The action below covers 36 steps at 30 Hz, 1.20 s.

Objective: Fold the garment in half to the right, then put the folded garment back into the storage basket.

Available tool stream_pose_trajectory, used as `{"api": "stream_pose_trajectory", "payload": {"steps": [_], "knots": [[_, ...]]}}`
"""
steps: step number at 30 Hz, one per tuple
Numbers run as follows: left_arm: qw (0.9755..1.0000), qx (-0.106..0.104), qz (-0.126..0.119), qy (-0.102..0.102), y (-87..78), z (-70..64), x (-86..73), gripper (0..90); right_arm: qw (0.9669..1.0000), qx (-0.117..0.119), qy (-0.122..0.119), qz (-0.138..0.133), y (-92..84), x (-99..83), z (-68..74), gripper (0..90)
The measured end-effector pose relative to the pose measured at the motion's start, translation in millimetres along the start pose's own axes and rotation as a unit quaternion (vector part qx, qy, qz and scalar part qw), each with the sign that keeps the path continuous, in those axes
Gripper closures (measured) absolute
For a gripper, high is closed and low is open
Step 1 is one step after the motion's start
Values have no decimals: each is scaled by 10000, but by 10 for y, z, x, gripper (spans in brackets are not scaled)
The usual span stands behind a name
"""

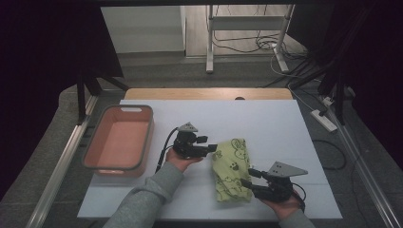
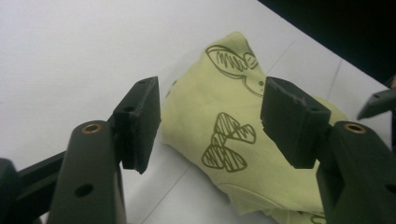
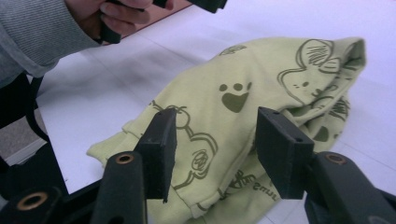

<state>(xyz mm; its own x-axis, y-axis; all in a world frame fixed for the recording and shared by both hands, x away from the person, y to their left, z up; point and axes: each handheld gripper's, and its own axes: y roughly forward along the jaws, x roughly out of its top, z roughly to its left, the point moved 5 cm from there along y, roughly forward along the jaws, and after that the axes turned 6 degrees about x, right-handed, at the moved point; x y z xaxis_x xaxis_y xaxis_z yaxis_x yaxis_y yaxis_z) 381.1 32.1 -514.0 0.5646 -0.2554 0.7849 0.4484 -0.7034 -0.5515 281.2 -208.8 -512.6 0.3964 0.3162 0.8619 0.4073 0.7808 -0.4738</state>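
Observation:
A folded yellow-green cloth (image 1: 232, 168) with dark cartoon prints lies on the white table top (image 1: 266, 123), right of centre. My left gripper (image 1: 212, 148) hovers at the cloth's upper left corner, pointing right. Its jaws stand open in the left gripper view, where the left gripper (image 2: 210, 123) has the cloth (image 2: 233, 140) lying beyond and below them, untouched by the pads. My right gripper (image 1: 246, 177) sits at the cloth's lower right edge, pointing left. In the right gripper view the right gripper (image 3: 215, 149) is open too, with the cloth (image 3: 243, 102) just past its pads.
A salmon-pink basket (image 1: 148, 137) with a grey rim stands at the table's left. The other hand (image 3: 116, 16) in its grey sleeve shows at the top left of the right gripper view. Cables and a stand's legs (image 1: 209, 47) lie on the floor beyond the table.

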Motion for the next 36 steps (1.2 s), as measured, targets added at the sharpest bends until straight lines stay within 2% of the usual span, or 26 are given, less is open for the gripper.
{"api": "stream_pose_trajectory", "payload": {"steps": [5,9,11,19,24,27,36], "knots": [[10000,7,28,-20,2,-8,-10,343,9999,-85,-14,-59,-30,12,-3,465],[9998,-63,100,-167,35,-2,-15,296,9999,-88,-46,-45,-29,9,4,461],[9996,-71,138,-245,66,2,-19,270,9999,-87,-59,-37,-30,11,9,461],[9989,24,342,-329,220,13,-58,203,9999,-109,-65,-18,-26,12,9,455],[9965,-151,575,-589,394,40,-110,166,9999,-136,-80,-8,-34,12,3,452],[9952,-185,745,-608,493,54,-141,138,9998,-151,-96,4,-36,12,1,452],[9913,-338,888,-913,553,115,-164,109,9997,-190,-150,46,-21,4,1,452]]}}
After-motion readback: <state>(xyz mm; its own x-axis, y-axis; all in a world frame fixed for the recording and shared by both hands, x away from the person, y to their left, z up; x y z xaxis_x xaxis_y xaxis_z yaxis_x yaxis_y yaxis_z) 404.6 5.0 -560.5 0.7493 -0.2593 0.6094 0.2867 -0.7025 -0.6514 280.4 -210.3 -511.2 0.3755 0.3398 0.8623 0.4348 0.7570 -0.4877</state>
